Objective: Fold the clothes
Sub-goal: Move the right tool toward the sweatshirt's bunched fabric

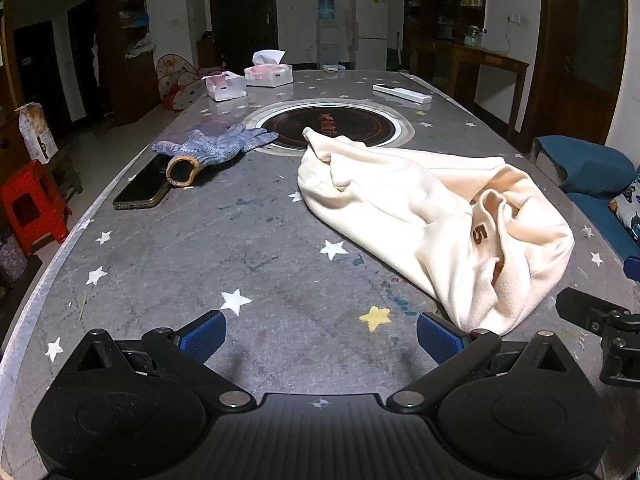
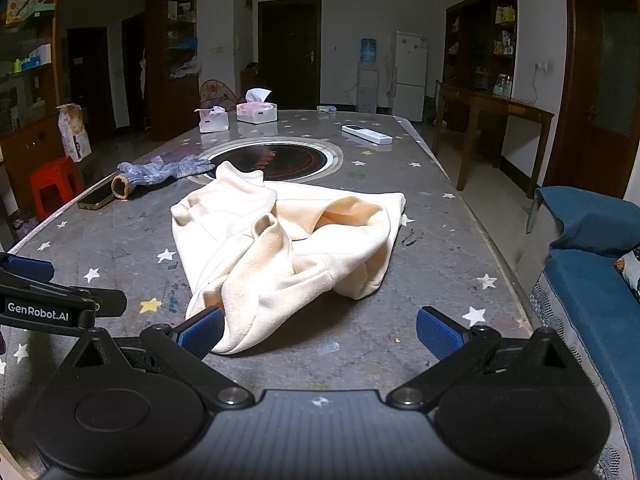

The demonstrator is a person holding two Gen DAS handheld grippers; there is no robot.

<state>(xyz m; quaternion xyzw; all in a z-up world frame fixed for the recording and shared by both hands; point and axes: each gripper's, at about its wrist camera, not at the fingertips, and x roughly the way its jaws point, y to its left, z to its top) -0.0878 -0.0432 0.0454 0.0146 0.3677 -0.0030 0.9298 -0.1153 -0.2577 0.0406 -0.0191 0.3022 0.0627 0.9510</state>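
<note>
Two tools hover low over the near end of a long grey star-patterned surface (image 1: 200, 240), each with its blue-padded fingers spread wide and holding nothing. The left tool (image 1: 320, 334) sits over bare surface, with its right finger just beside the near corner of a crumpled cream fleece garment (image 1: 420, 216). The right tool (image 2: 320, 332) faces the same garment (image 2: 288, 236) from the other side, and its left finger (image 2: 202, 336) is at the near hem; whether it touches the cloth I cannot tell.

The garment lies in a loose heap in the middle of the surface, unfolded, with a dark number 5 (image 1: 480, 235) showing on one fold in the left wrist view. Its far edge reaches the rim of a round black cooktop (image 1: 326, 125) set into the surface.

To the left of the cooktop lies a blue-grey knitted work glove (image 1: 216, 146), its tan cuff resting on a dark smartphone (image 1: 142, 188). Far off stand two white tissue boxes (image 1: 268, 73), and at the far right a white remote control (image 1: 402, 93). A blue sofa (image 2: 592, 280) runs along the right side, and a red plastic stool (image 1: 30, 206) stands on the floor to the left.
</note>
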